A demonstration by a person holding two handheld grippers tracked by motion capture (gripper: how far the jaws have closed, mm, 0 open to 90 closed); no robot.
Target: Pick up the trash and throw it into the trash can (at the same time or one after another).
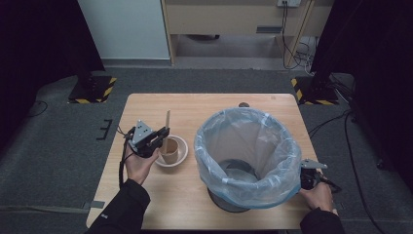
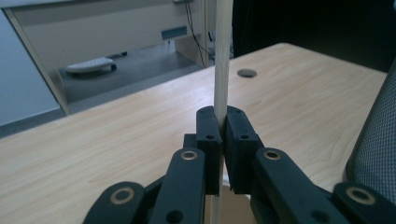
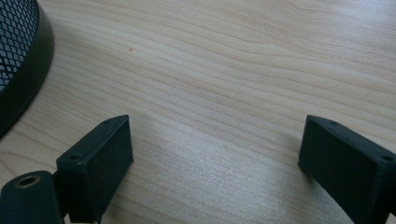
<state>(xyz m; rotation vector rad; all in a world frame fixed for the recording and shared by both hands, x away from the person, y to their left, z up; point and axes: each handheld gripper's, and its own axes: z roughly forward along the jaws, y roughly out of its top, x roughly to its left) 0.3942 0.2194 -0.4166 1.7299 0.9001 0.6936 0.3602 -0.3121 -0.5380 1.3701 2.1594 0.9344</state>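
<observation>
A thin wooden stick (image 1: 168, 120) stands upright out of a brown paper cup (image 1: 170, 150), which sits in a shallow white bowl (image 1: 183, 147) left of the table's middle. My left gripper (image 1: 162, 138) is shut on the wooden stick (image 2: 222, 56), pinching it between its black pads (image 2: 208, 135) just above the cup. My right gripper (image 1: 308, 176) rests low at the table's right front, partly hidden behind the bin; its jaws stand wide apart over bare wood (image 3: 215, 154) with nothing between them.
A black mesh bin (image 1: 247, 156) lined with a pale blue plastic bag takes up the right half of the wooden table (image 1: 160, 200); its base (image 3: 21, 70) is just left of my right gripper. A cable hole (image 1: 244, 104) marks the far edge.
</observation>
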